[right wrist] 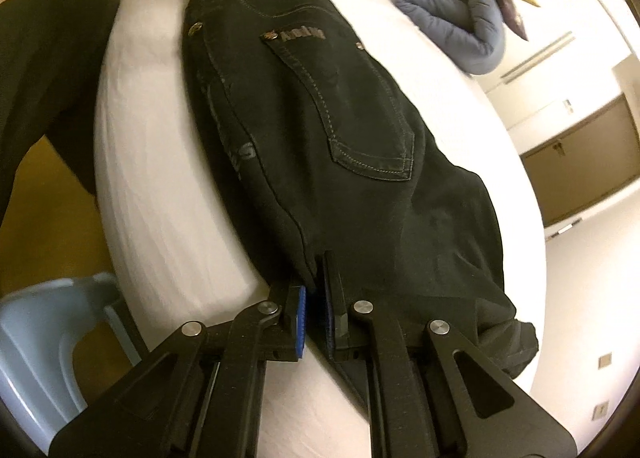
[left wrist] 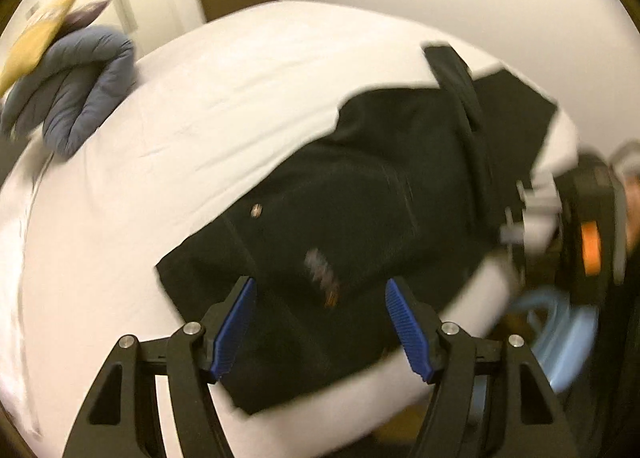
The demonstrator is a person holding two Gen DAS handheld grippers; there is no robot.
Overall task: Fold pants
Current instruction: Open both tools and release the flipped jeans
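Note:
Black jeans (left wrist: 360, 194) lie folded lengthwise on a white bed (left wrist: 200, 118). My left gripper (left wrist: 320, 286) hangs open just above their near end, blue pads wide apart with nothing between them. In the right wrist view the jeans (right wrist: 320, 118) stretch away with a back pocket and brand patch facing up. My right gripper (right wrist: 314, 298) is shut on the jeans' near edge, where a seam of fabric runs in between the blue pads. Its body with an orange part (left wrist: 590, 242) shows blurred at the right edge of the left wrist view.
A rolled blue-grey quilt (left wrist: 80, 90) with a yellow item on it lies at the bed's far side. A light blue plastic chair (right wrist: 48, 338) stands on the floor beside the bed. A person's dark-clothed leg (right wrist: 52, 58) is by the bed edge.

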